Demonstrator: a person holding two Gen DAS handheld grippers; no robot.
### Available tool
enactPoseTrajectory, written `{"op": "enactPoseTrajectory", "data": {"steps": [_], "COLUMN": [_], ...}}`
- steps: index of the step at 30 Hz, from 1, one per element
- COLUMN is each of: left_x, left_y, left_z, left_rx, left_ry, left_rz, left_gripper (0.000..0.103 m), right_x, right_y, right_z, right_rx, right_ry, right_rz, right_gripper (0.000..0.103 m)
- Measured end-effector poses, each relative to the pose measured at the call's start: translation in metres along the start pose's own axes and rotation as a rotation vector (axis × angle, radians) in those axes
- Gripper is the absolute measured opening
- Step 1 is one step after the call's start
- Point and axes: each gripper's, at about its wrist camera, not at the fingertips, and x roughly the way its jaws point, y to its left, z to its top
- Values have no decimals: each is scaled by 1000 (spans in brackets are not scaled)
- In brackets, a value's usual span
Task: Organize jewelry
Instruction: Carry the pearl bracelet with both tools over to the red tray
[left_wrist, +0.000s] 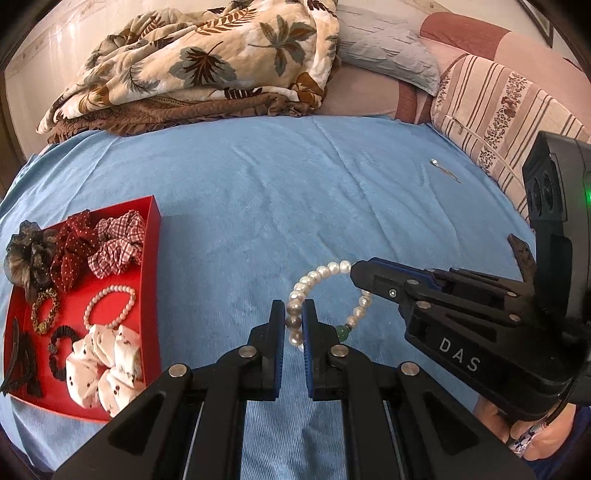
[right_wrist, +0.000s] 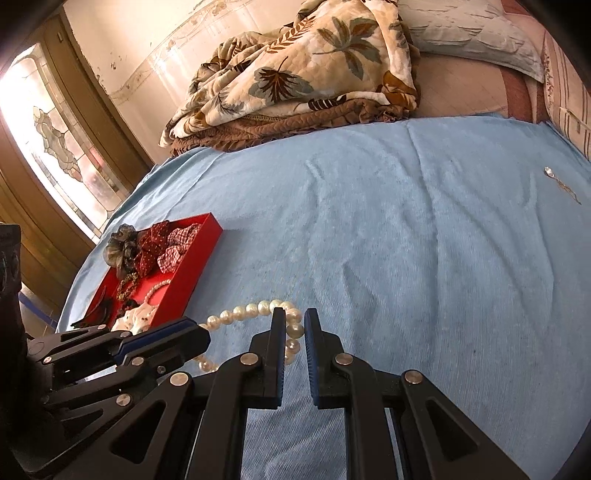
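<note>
A white pearl bracelet (left_wrist: 317, 275) with one green bead (left_wrist: 342, 332) is stretched between both grippers above the blue bedsheet. My left gripper (left_wrist: 293, 315) is shut on its near-left pearls. Coming in from the right, my right gripper (left_wrist: 355, 275) is shut on the loop's far side. In the right wrist view the right gripper (right_wrist: 294, 325) pinches a pearl of the bracelet (right_wrist: 255, 308), and the left gripper (right_wrist: 205, 338) clamps the strand at lower left. A red tray (left_wrist: 152, 236) lies to the left on the bed.
The red tray (right_wrist: 201, 258) holds several scrunchies, another pearl bracelet (left_wrist: 110, 306), a gold bracelet and dark hair clips. A small pendant on a thin chain (left_wrist: 443, 171) lies far right on the sheet. A folded leaf-print quilt (left_wrist: 207, 62) and pillows line the back.
</note>
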Motion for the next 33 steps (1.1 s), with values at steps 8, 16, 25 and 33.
{"op": "enactPoseTrajectory", "data": {"steps": [8,16,25,33], "left_x": [-7,-19,-28,-39], "left_y": [-5,-17,-14,1], "left_z": [-9,-22,-30,-34], "left_rx": [4,29,22,-21], "left_ry": [0,-6,-13,-30], "left_rz": [-3,-10,-31,-48], "left_gripper": [9,9,9,9], "right_x": [-10,-19,-30,-35], "right_y": [1,0,8,23], "right_z": [-12,-24,-30,-32], "right_rx": [17,40,35,10], "right_ry": [-7,-7,-14,-12], "right_rz": [5,6,7,5], "right_gripper": [11,11,11,11]}}
